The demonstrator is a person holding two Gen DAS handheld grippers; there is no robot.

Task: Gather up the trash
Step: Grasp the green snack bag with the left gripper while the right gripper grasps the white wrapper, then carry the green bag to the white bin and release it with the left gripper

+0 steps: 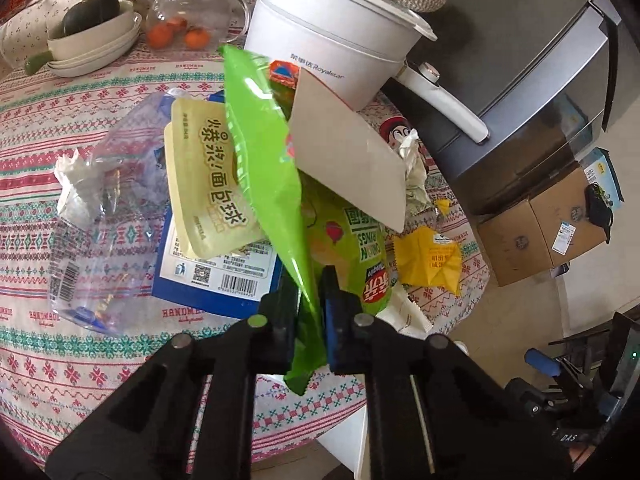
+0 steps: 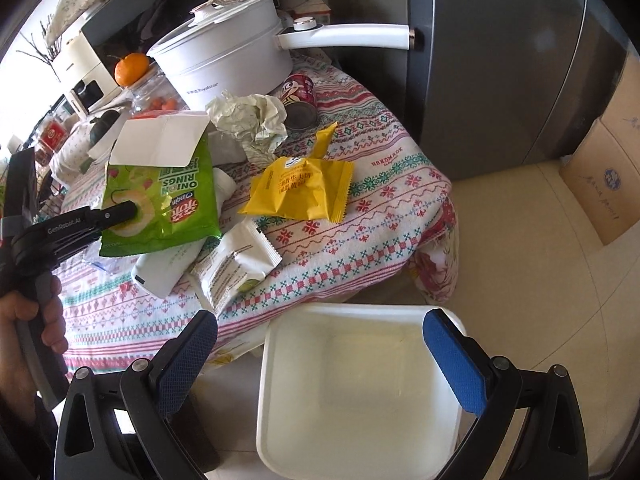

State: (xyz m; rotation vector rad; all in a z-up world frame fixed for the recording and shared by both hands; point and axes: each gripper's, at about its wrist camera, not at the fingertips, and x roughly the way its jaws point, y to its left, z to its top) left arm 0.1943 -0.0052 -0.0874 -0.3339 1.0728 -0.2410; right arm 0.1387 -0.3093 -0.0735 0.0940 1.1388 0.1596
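My left gripper (image 1: 312,284) is shut on the edge of a green onion-ring snack bag (image 1: 260,160), which stands up on its side between the pads. In the right wrist view the same bag (image 2: 160,204) lies on the patterned tablecloth (image 2: 360,216), with the left gripper (image 2: 120,212) at its near-left edge. My right gripper (image 2: 320,320) hangs open with nothing in it, above a white bin (image 2: 360,392) that stands beside the table. Other trash on the table: a yellow wrapper (image 2: 300,188), a white wrapper (image 2: 236,264), crumpled paper (image 2: 248,120), a red can (image 2: 300,96).
A cream pouch (image 1: 208,184), a blue packet (image 1: 216,280) and a clear plastic bag (image 1: 104,220) lie left of the green bag. A white pot (image 1: 320,40), a glass jar (image 1: 188,20) and stacked bowls (image 1: 92,44) stand behind. A grey fridge (image 2: 500,60) and cardboard boxes (image 1: 540,232) are on the right.
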